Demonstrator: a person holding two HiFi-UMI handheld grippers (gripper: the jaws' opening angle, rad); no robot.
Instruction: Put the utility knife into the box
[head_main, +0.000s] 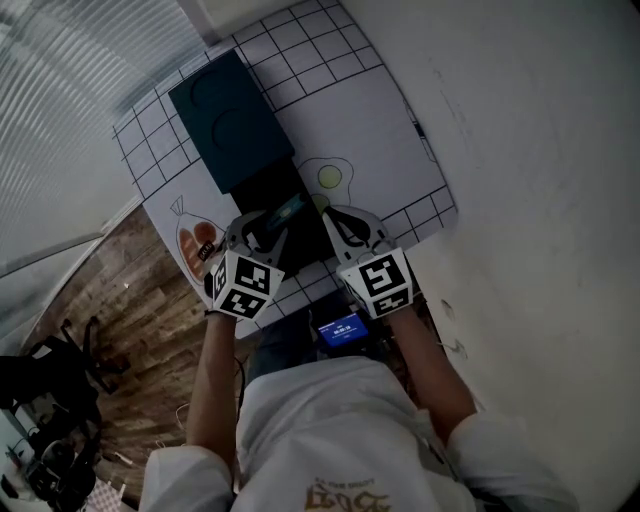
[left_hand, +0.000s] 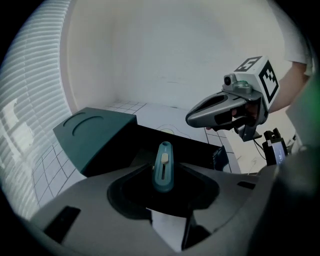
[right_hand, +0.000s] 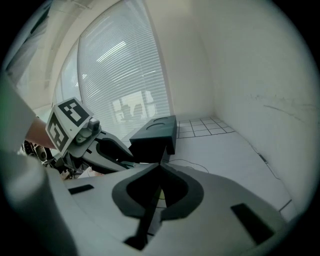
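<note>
Clearly, the left gripper (left_hand: 163, 176) was clamped on the teal utility knife (left_hand: 164, 156), which was held lengthwise between the jaws, over the near part of the open dark box (left_hand: 202, 150) at twelve o'clock. The right gripper (right_hand: 159, 169) was held at three o'clock of it, its jaws together and empty. The box's lid (left_hand: 95, 131) was seen at eleven o'clock on the gridded mat (head_main: 350, 110). The pick-up was judged done; lowering and release remained.
</note>
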